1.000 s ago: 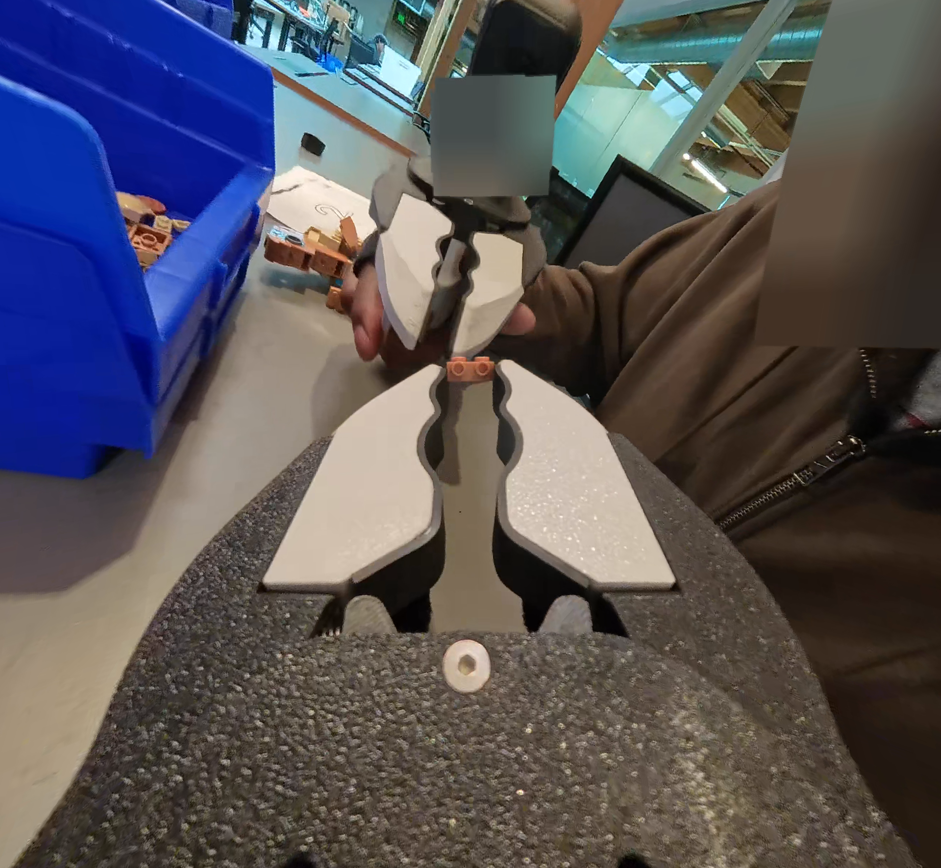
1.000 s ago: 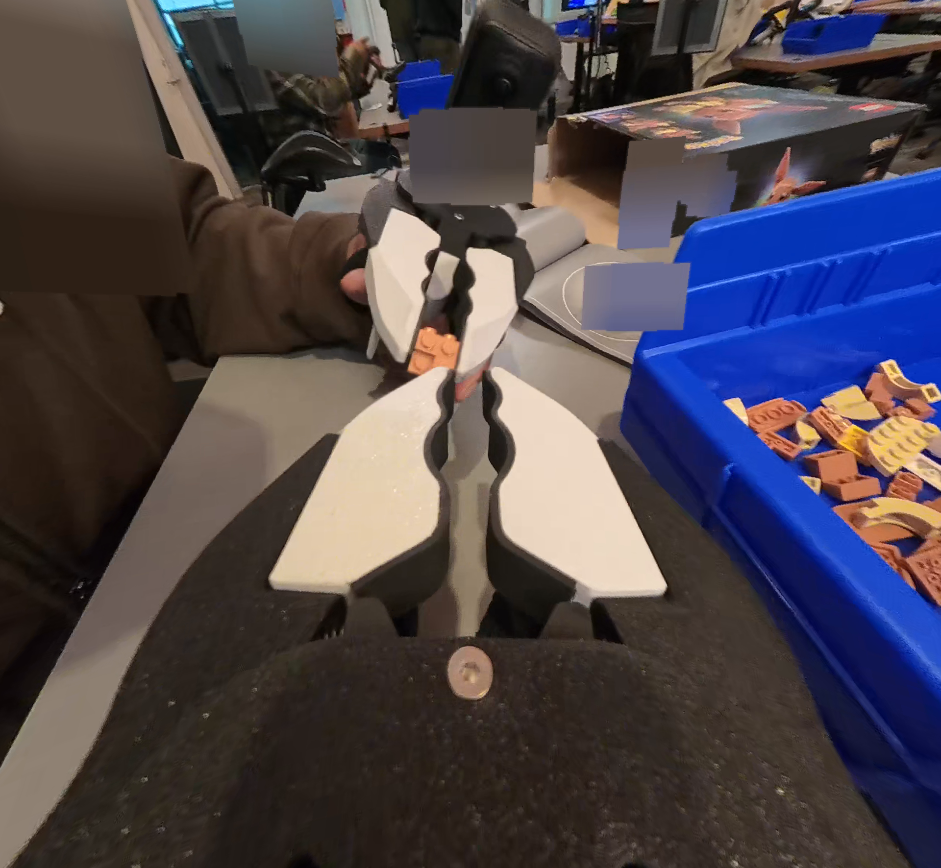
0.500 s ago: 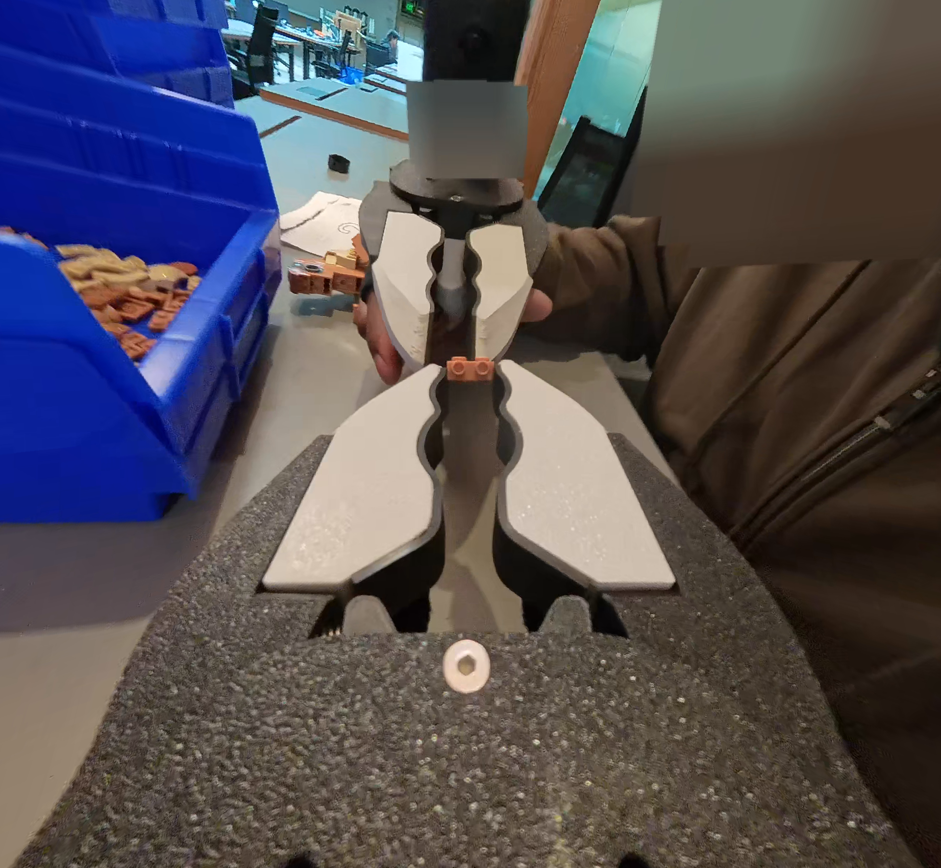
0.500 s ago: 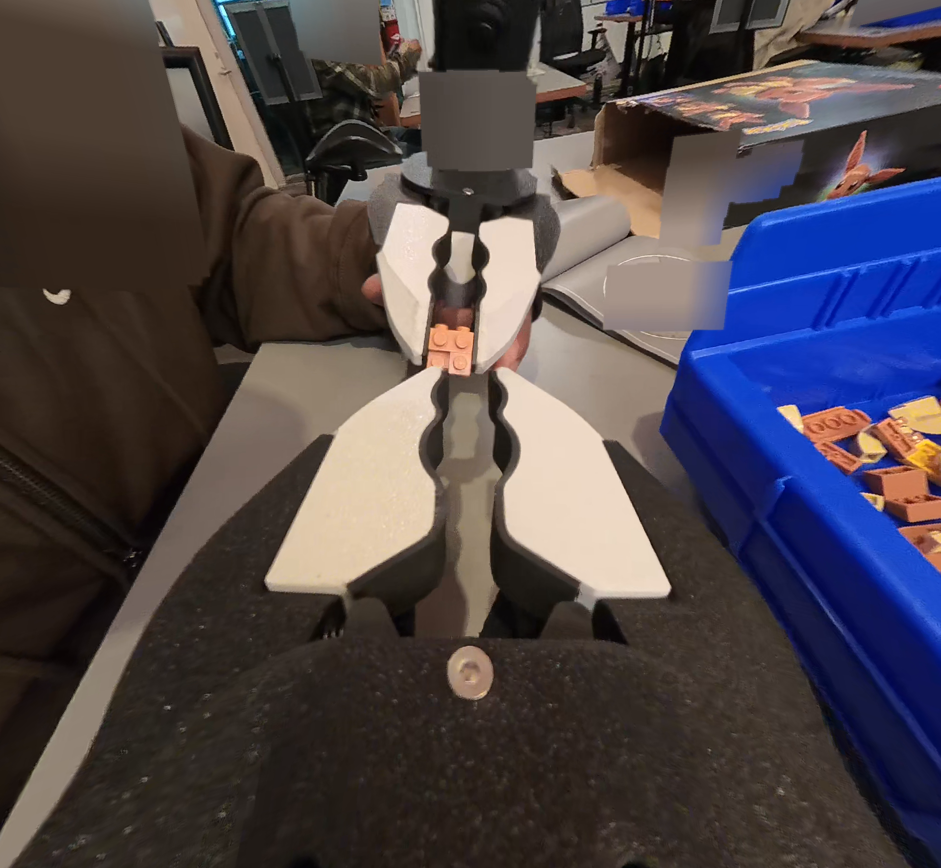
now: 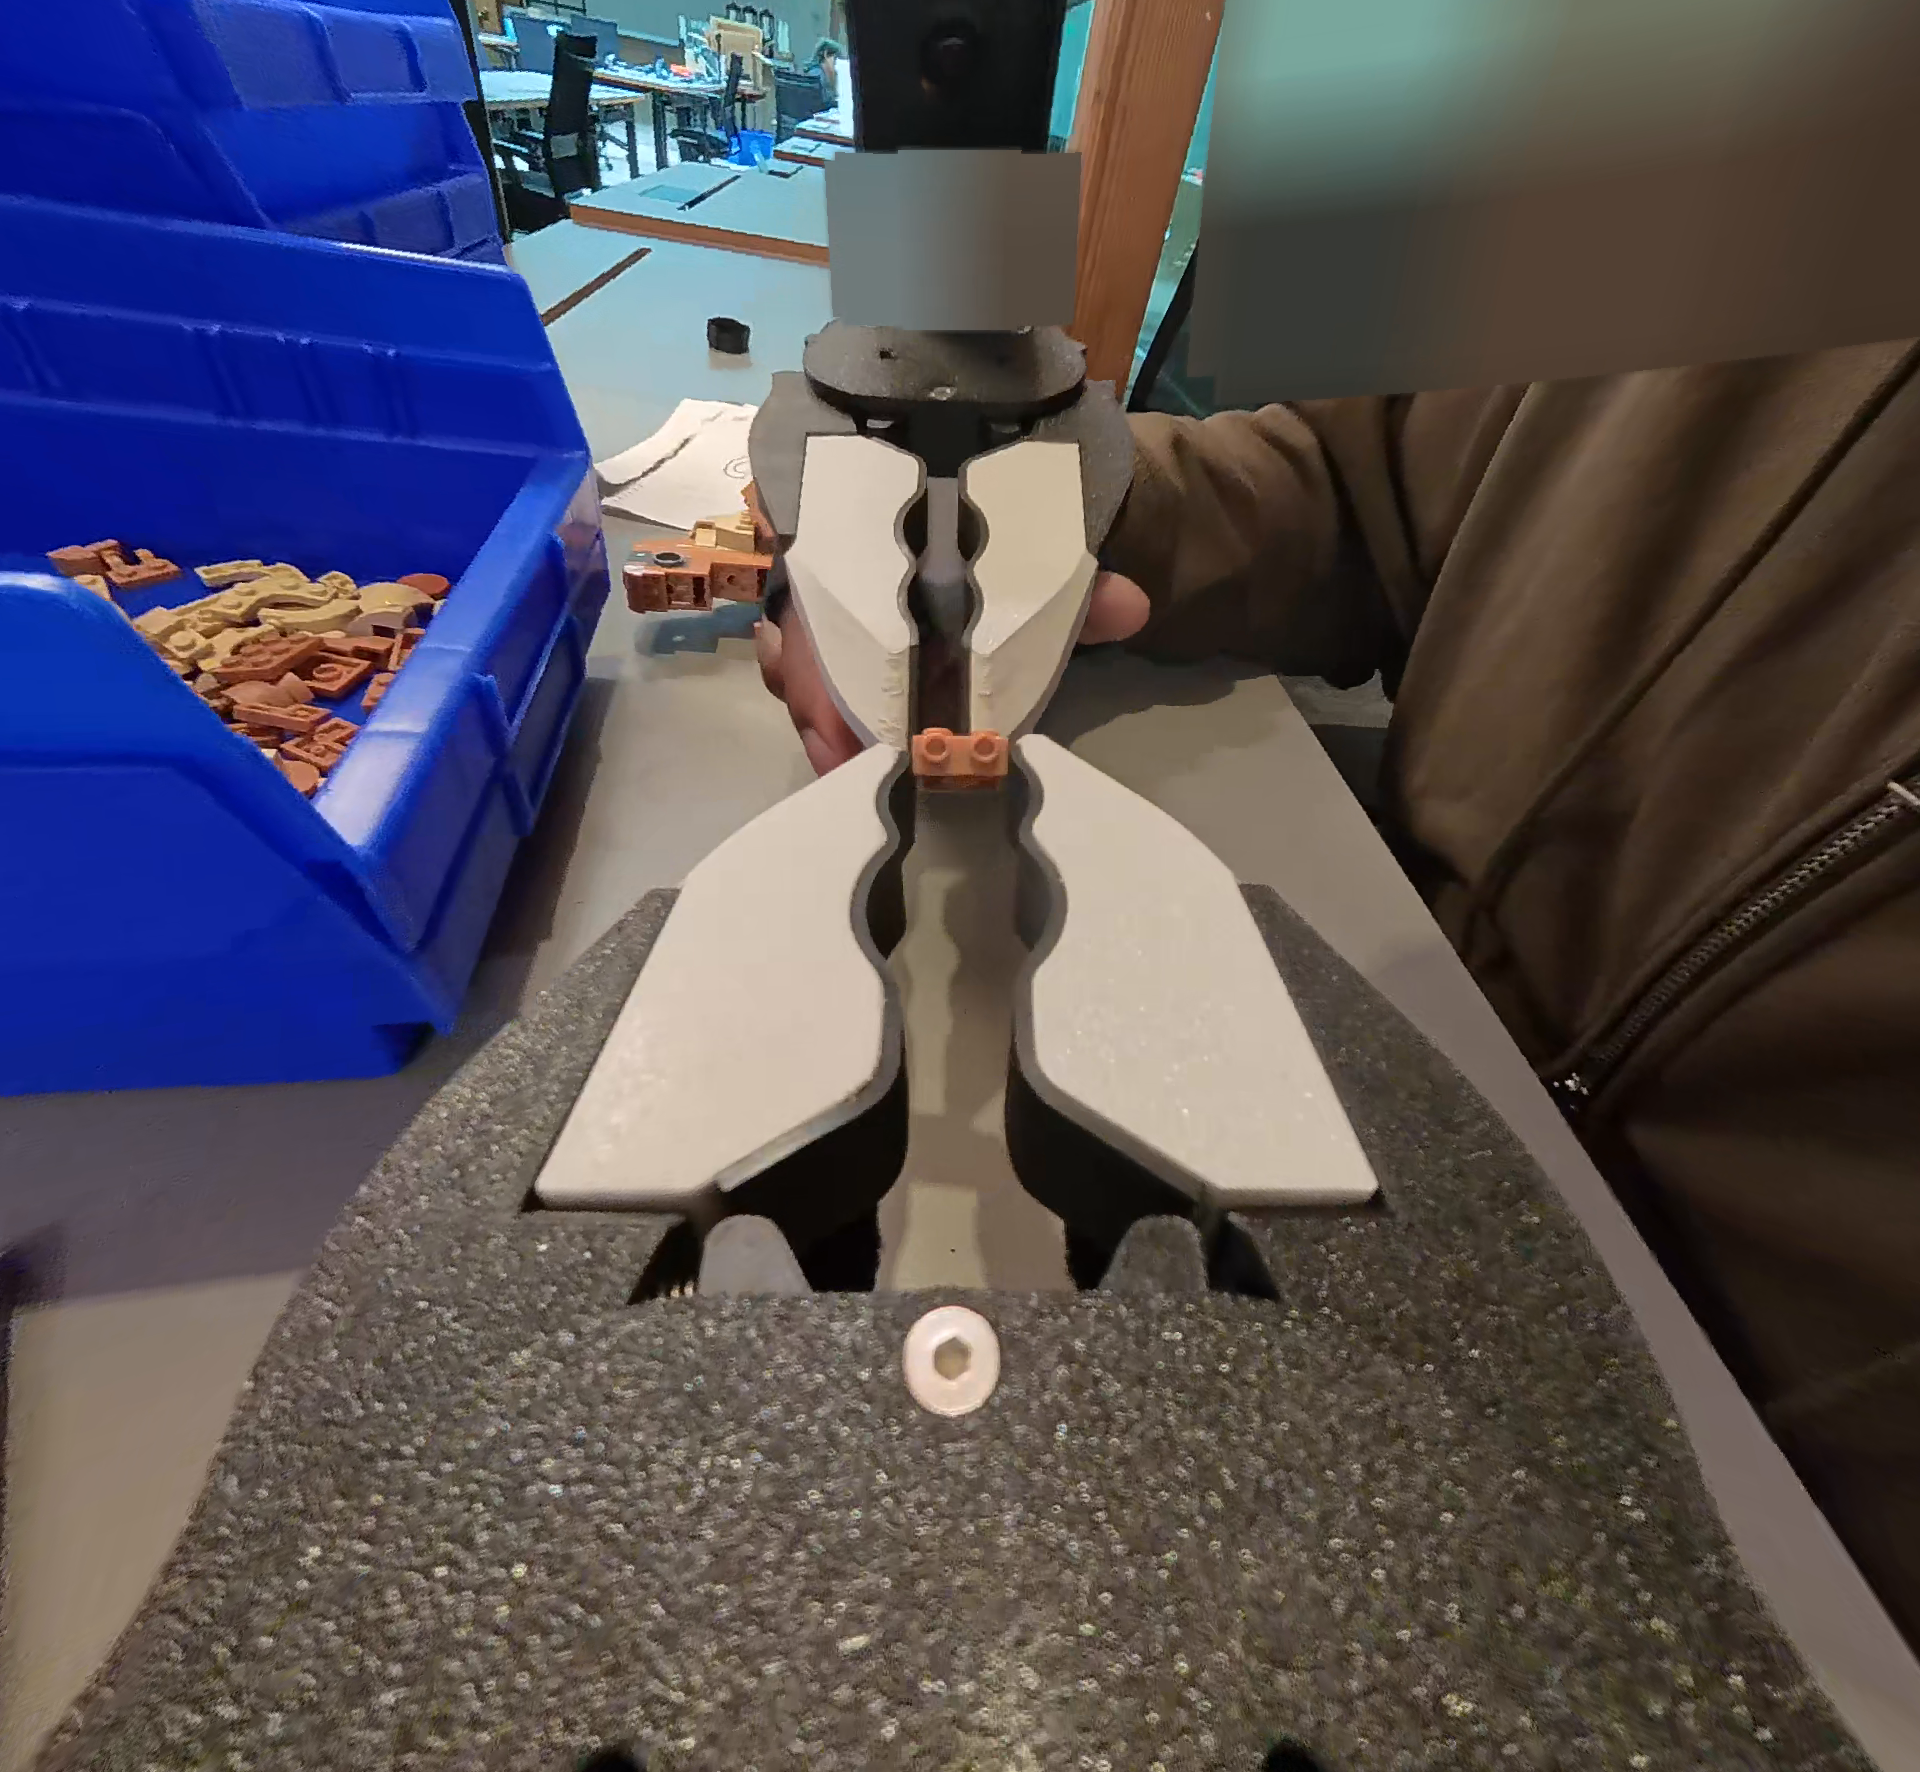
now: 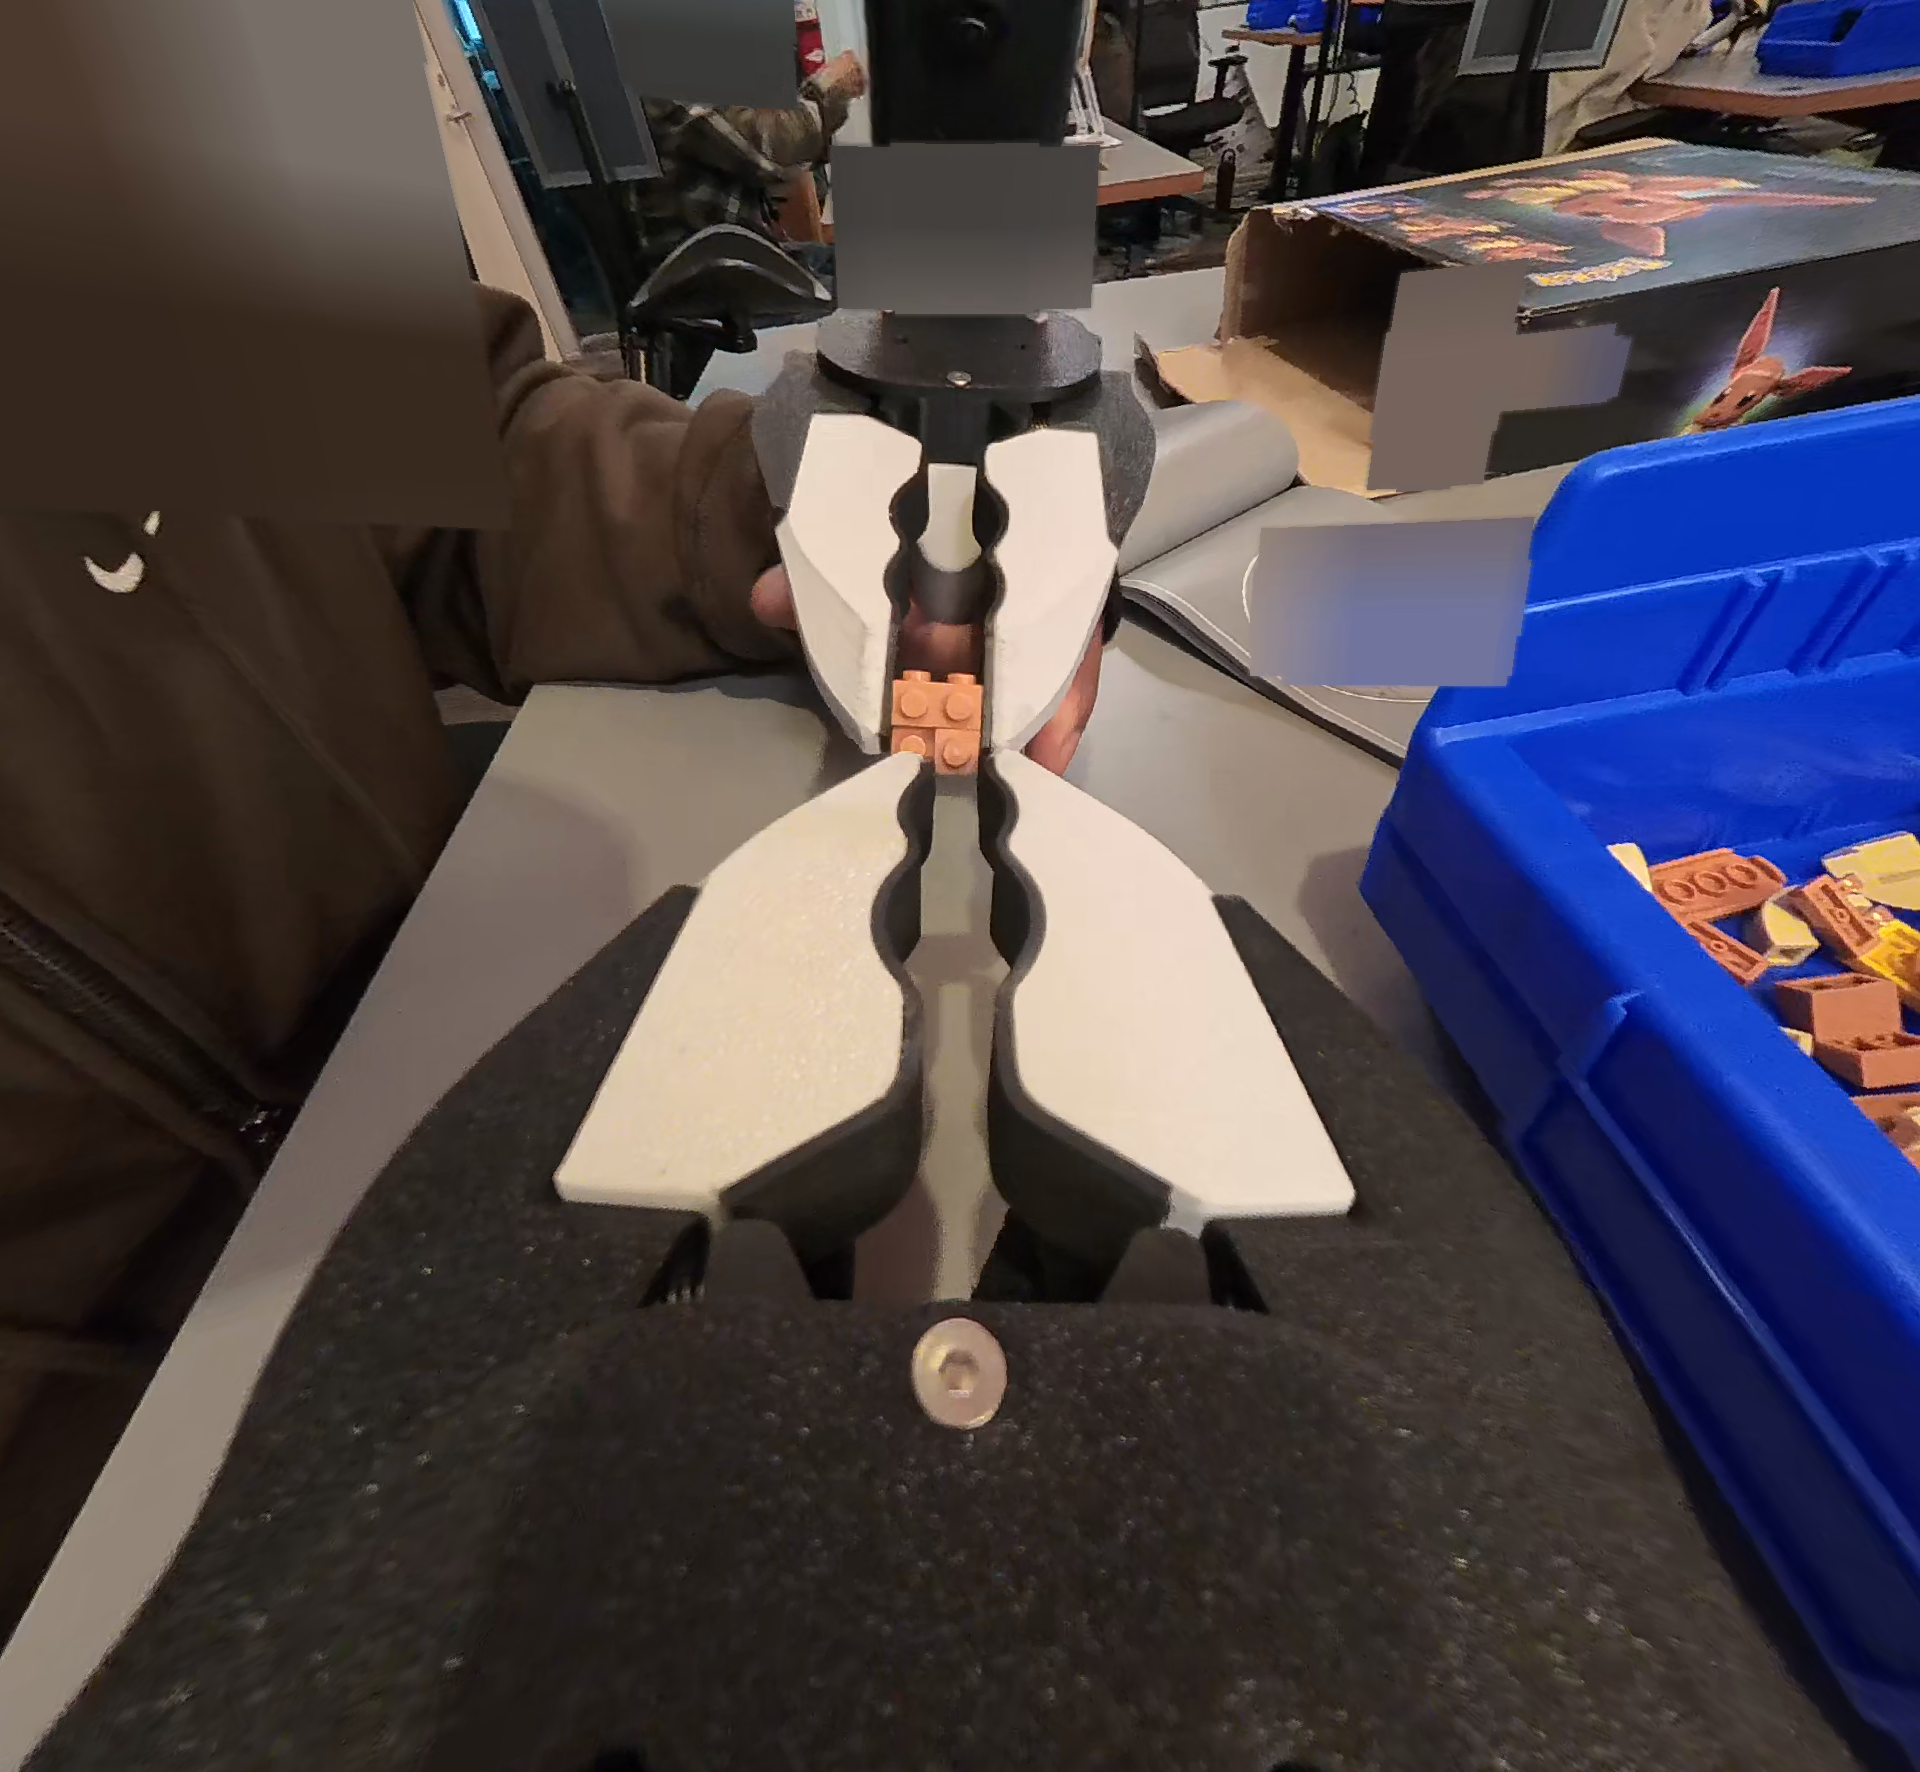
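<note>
I have the two grippers nose to nose above the grey bench, tips almost touching. My left gripper has its jaws clenched on a small orange-brown studded brick; both pads press its ends, studs facing up. From the right wrist view the same brick sits between the left gripper's white fingers at 12 o'clock, with four studs showing.

My right gripper has its jaws nearly together, tips right at the brick's lower edge. I cannot tell whether its pads press on the brick or merely stand against it.

At 9 o'clock in the left view stands a blue bin with tan and brown bricks inside, and a small partly built brown assembly lies on the bench beyond it. In the right view that bin is at 3 o'clock, an open booklet and a printed cardboard box behind it. A brown-sleeved person holds both tools.
</note>
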{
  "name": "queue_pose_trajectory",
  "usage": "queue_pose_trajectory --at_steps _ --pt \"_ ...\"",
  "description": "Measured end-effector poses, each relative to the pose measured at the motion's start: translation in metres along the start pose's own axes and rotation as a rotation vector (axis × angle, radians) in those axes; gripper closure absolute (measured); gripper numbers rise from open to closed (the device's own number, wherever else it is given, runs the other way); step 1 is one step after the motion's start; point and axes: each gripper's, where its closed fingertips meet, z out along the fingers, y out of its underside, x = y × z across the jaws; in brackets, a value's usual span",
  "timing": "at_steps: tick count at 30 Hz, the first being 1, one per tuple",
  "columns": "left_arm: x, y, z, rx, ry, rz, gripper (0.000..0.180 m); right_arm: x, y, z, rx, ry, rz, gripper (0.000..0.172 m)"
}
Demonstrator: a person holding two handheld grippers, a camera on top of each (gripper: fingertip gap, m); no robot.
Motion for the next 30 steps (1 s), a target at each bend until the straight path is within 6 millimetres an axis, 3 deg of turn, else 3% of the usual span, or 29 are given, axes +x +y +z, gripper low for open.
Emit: queue_pose_trajectory --at_steps 6,10,16,30 --pt "0.002 0.001 -0.001 0.034 0.07 -0.11 0.164 -0.002 0.002 0.002 0.0 -0.02 0.015 0.165" --pt "-0.001 0.001 -0.002 0.007 0.024 -0.067 0.164 0.002 0.002 0.002 -0.005 0.015 -0.003 0.165" --pt "-0.003 0.004 -0.006 -0.045 -0.01 0.009 0.149 0.0 0.003 0.001 -0.031 0.02 -0.052 0.165" --pt "0.01 0.012 -0.004 -0.113 0.017 0.15 0.164 -0.009 0.014 0.006 -0.11 -0.007 -0.113 0.164"
